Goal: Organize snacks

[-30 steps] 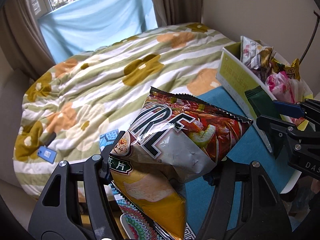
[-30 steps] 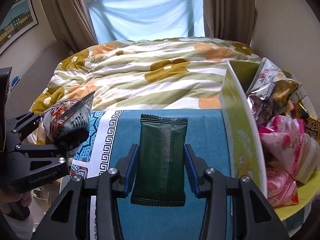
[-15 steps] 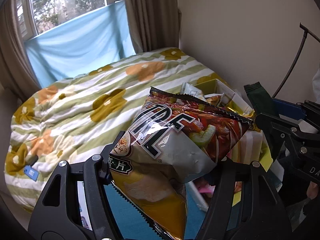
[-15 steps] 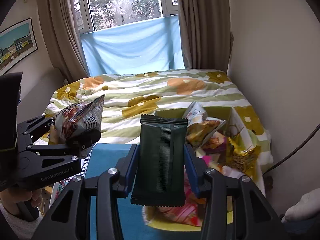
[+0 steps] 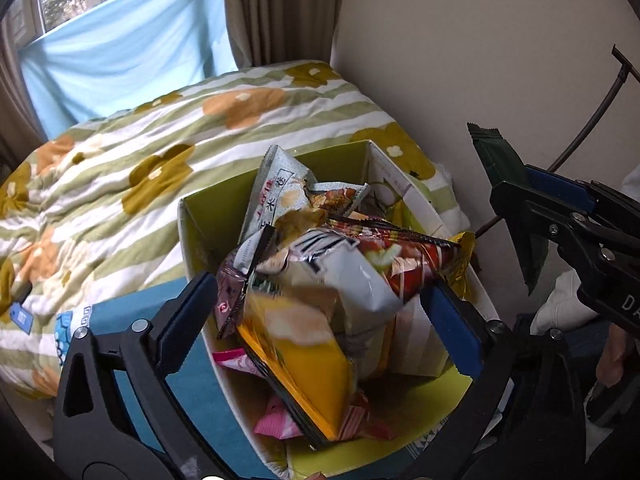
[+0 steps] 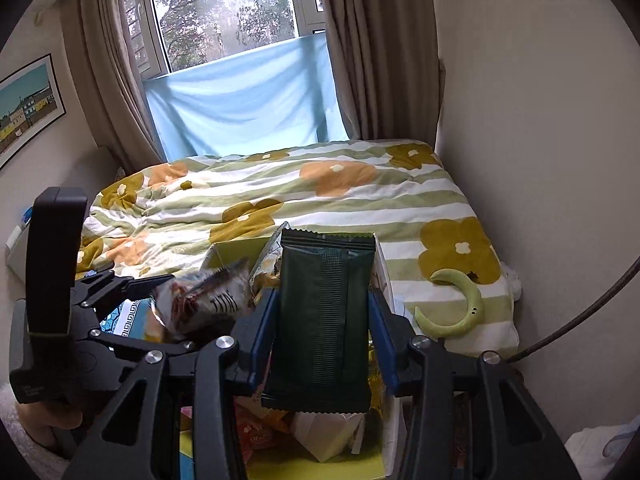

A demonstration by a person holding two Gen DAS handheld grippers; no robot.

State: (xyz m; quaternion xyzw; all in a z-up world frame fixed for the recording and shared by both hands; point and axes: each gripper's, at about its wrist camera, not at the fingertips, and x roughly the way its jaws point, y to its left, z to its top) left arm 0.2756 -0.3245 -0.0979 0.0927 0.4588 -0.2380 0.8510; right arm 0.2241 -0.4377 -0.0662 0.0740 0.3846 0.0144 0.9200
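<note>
1. A flowered quilt (image 6: 304, 204) is spread over the bed.
2. A blue sheet (image 6: 244, 96) is hung below the window (image 6: 224, 4).
3. A green crescent (image 6: 460, 304) is laid on the quilt.

The box (image 5: 280, 192) stands on the table (image 5: 132, 312) against the bed (image 5: 120, 168), with the wall to its right and the window (image 6: 224, 4) beyond the bed. Packets fill the box, and the chip bag (image 5: 320, 292) lies on top of them, between the opening jaws of the left gripper (image 5: 320, 316) and clear of both pads. The right gripper (image 6: 322, 336), right of the left one and above the box, grips the bar (image 6: 322, 320) upright, and a crescent (image 6: 456, 304) lies on the bed to its right.
</note>
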